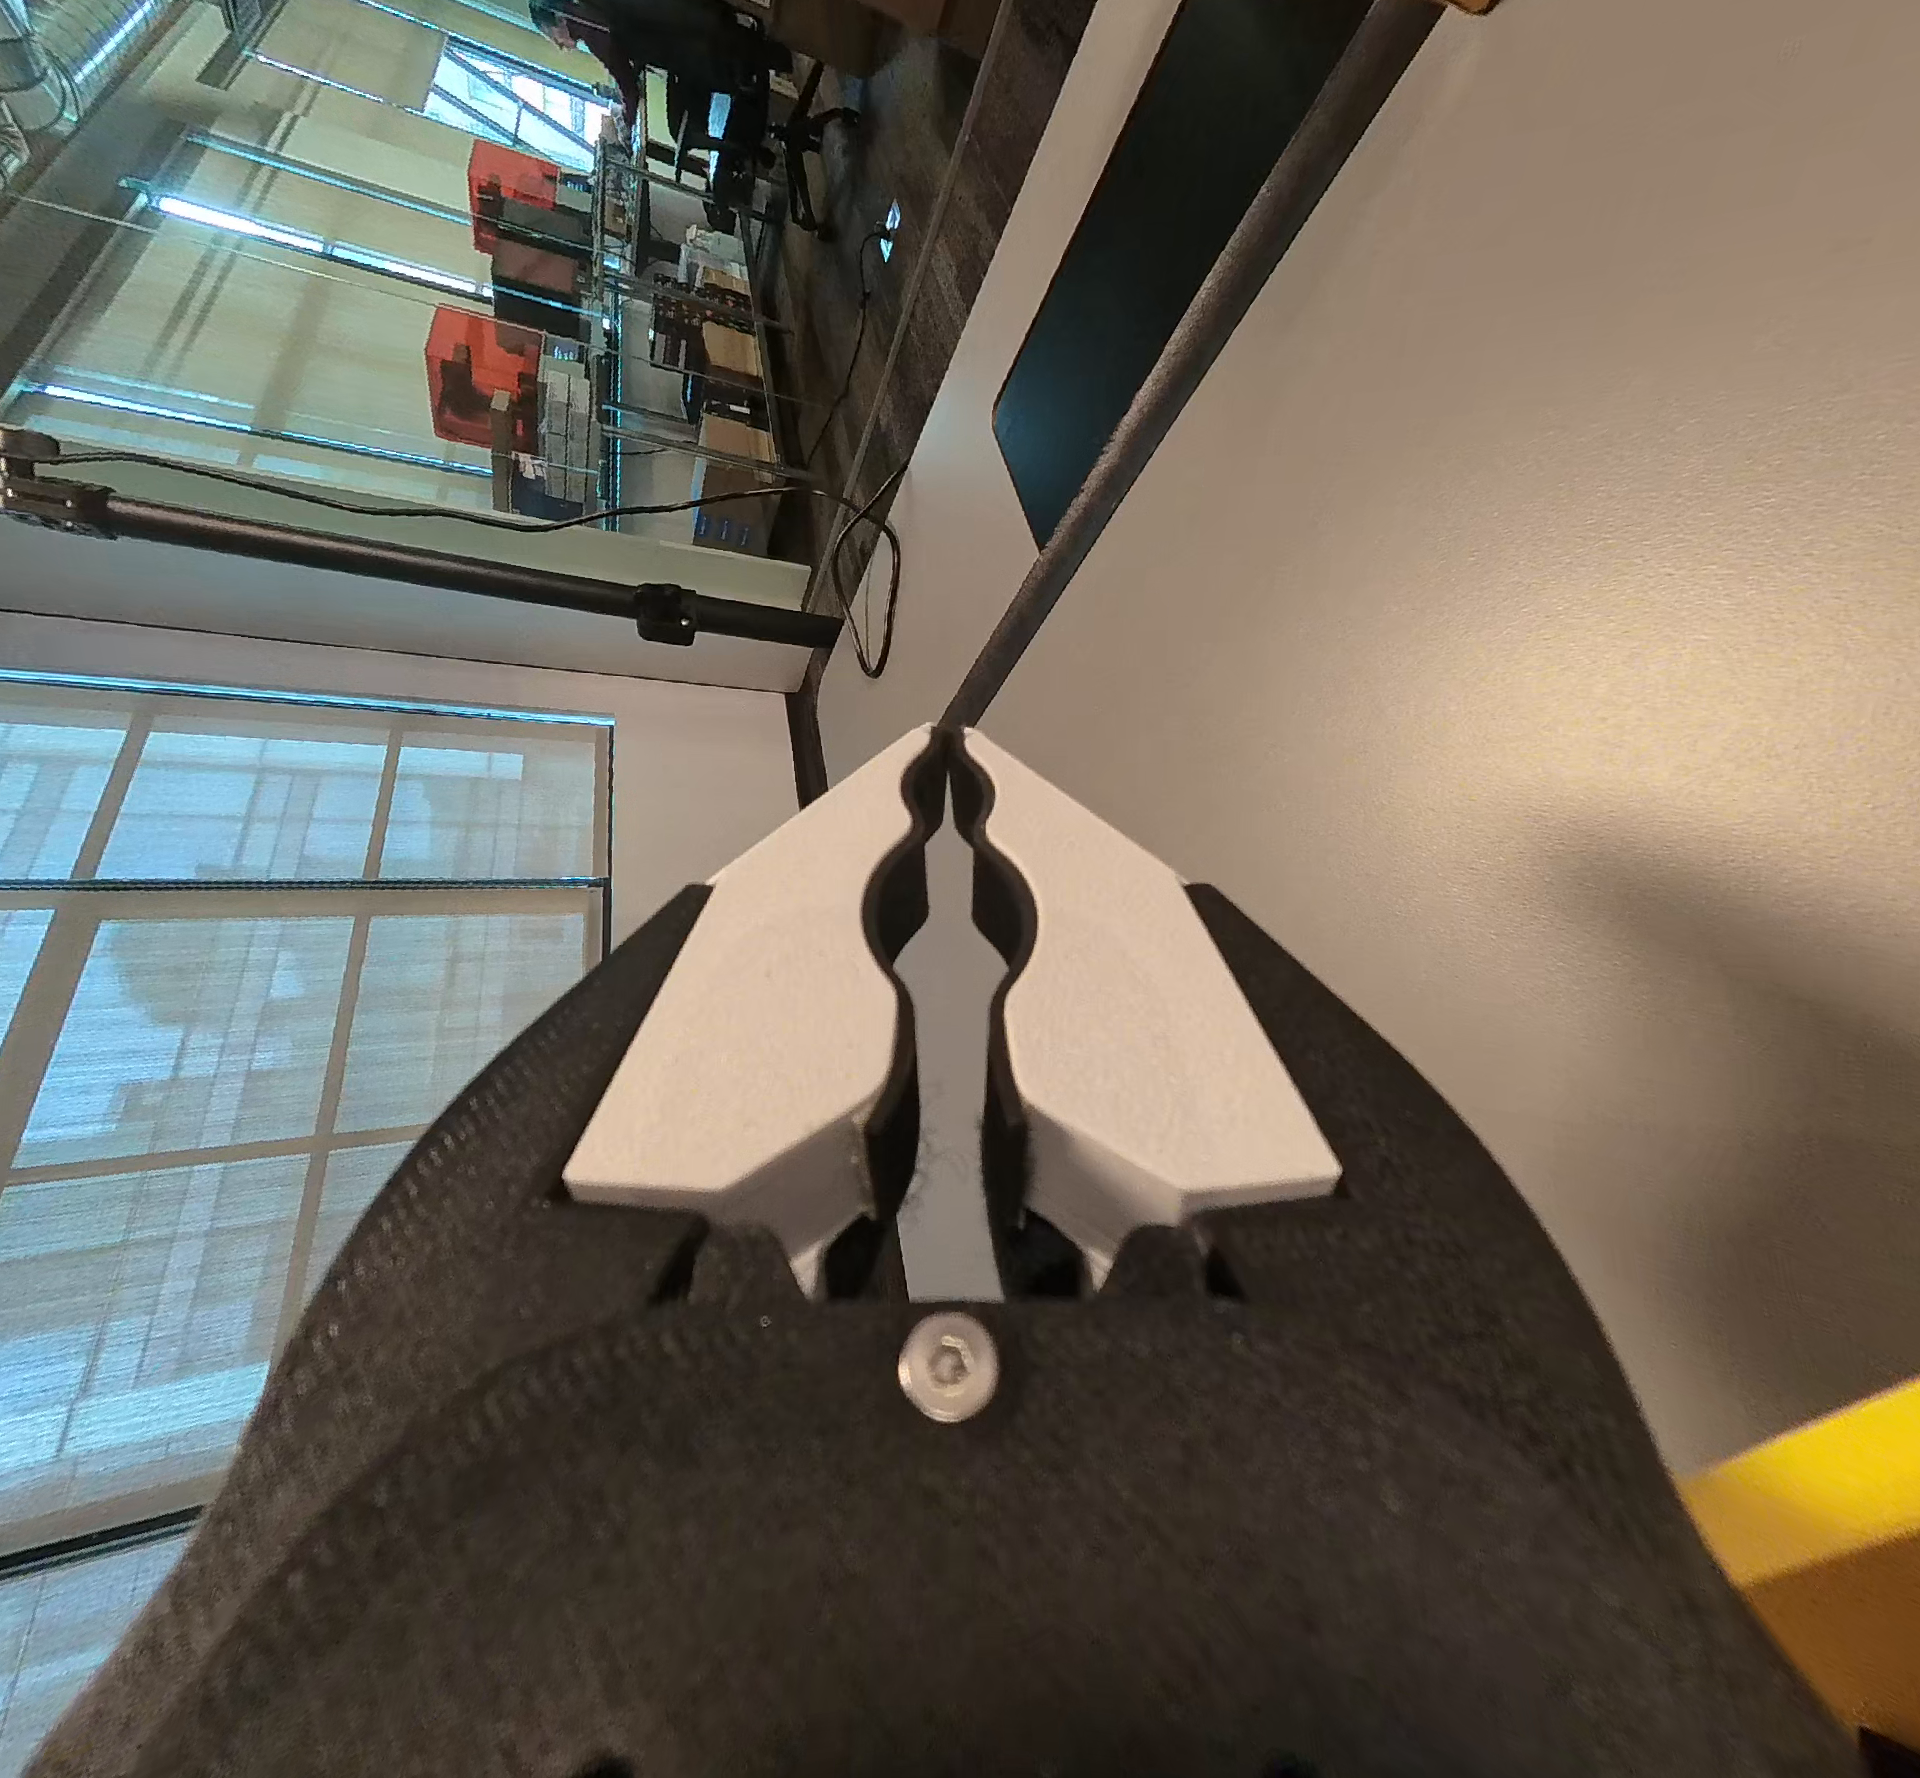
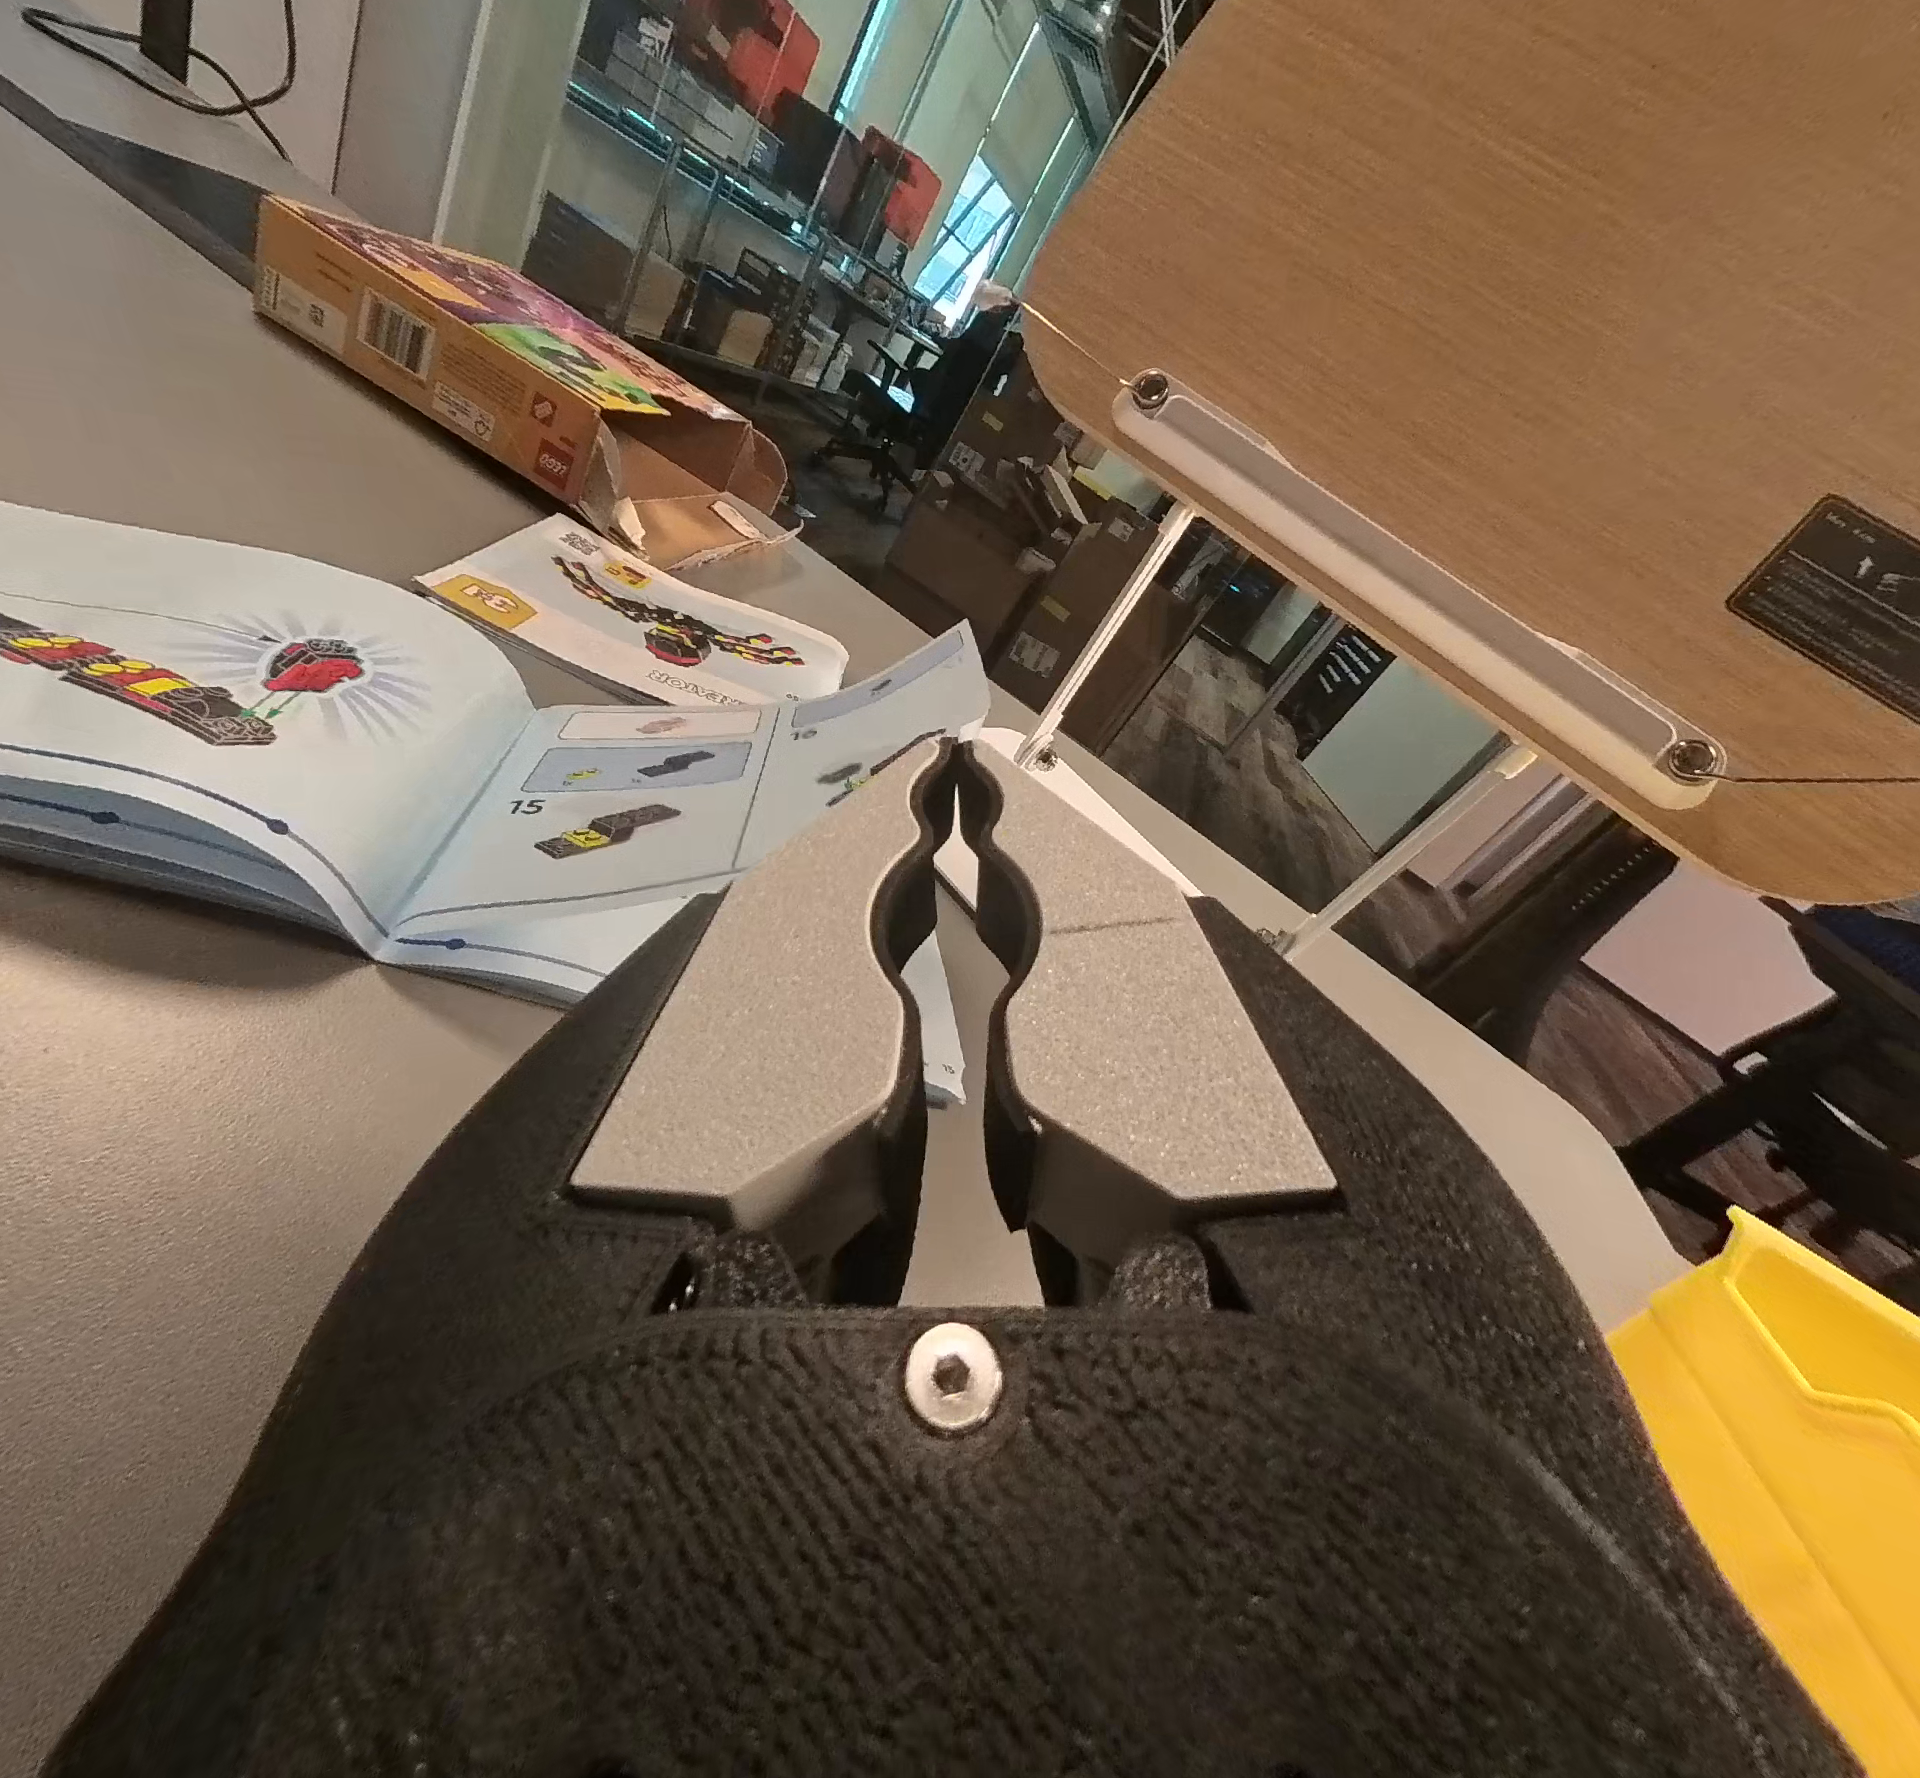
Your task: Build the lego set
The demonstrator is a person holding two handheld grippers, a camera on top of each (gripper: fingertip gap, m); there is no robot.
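Lego instruction booklet (image 2: 312, 741), pale-blue paper, open at nine o'clock; torn orange cardboard box (image 2: 468, 357) beyond. Left gripper (image 1: 951, 741), right gripper (image 2: 954, 749) closed, empty. No bricks visible: build seemingly unstarted, next locate pieces.

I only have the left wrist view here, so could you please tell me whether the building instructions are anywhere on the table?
Observer: Yes, the right wrist view shows an open instruction booklet lying flat on the grey table.
Operator: Thank you, is the set's box there too?
Observer: The box lies on its side behind the booklet, its end flaps torn open.
Operator: Is the right gripper holding anything?
Observer: No, the right gripper is shut with nothing between its fingertips.
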